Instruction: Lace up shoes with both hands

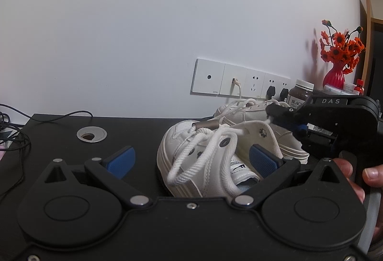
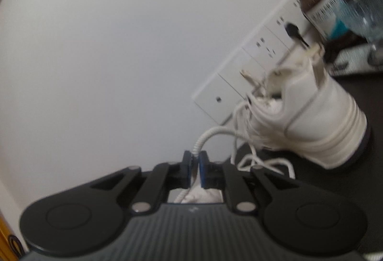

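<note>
The left gripper (image 1: 191, 160) gaped around the near shoe (image 1: 205, 160); the right gripper (image 2: 196, 165) pinched its lace (image 2: 210, 135) before a brown jar (image 1: 300, 93).

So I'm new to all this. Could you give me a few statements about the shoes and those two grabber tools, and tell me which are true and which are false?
1. The left gripper has its fingers spread wide apart. True.
2. The right gripper is empty. False: its fingers are pinched shut on a white shoelace.
3. The near shoe is black. False: it is white, standing on a black table.
4. A red vase of orange flowers stands by the wall. True.
5. Only one shoe is on the table. False: a second white shoe lies behind the near one.
</note>
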Tool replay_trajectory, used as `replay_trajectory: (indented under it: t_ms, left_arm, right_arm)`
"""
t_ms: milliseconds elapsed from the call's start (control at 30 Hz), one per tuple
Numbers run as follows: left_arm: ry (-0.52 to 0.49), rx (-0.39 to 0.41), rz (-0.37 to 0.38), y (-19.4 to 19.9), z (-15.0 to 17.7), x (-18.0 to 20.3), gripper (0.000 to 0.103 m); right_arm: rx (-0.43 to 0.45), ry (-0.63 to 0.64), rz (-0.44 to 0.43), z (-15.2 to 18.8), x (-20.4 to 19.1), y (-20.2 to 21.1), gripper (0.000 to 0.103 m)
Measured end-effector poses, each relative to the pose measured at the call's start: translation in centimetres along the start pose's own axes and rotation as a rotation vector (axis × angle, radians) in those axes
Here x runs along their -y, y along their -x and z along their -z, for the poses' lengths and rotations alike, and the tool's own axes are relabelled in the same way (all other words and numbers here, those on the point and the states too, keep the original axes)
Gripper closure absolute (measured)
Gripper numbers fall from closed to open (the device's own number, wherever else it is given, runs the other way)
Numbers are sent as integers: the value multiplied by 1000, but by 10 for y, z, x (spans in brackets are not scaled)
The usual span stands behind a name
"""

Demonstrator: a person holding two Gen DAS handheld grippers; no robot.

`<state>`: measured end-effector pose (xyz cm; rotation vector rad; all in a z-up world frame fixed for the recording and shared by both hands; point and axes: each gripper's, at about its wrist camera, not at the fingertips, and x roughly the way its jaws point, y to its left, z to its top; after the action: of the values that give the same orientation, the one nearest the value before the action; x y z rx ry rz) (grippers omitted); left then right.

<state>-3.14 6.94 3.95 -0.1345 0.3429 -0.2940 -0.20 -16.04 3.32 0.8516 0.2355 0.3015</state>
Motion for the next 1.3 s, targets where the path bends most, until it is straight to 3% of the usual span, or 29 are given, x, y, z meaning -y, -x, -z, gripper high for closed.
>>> replay_trajectory:
  t_ms: [133, 200, 333, 467, 767, 867, 1067, 1167, 1300]
  left_arm:
    - [3, 0, 4, 0, 0, 0, 0]
    - [4, 0, 5, 0, 0, -1, 0]
    - [6, -1, 7, -1, 1, -1, 0]
    - [7, -1, 9, -2, 1, -1, 0]
    - [8, -1, 10, -2, 1, -3, 0]
    - [9, -1, 10, -2, 2, -3, 0]
    - [9, -1, 10, -2, 2, -3, 0]
    - [9, 0, 10, -1, 2, -2, 0]
    - [10, 0, 11, -2, 2, -2, 0]
  right_arm:
    - [-32, 2, -32, 3, -2, 1, 90]
    - [-49, 2, -44, 4, -5, 5, 77]
    - [-118, 3, -72, 8, -9, 3, 77]
    - [-164, -4, -84, 10, -12, -2, 97]
    - [-48, 40, -33, 6, -11, 3, 98]
    - [-47, -1, -35, 1, -5, 1, 98]
    - [-100, -46, -49, 0, -1, -3, 92]
    - [-140, -56, -59, 3, -1, -6, 75]
    - [-201, -50, -91, 7, -3, -11, 76]
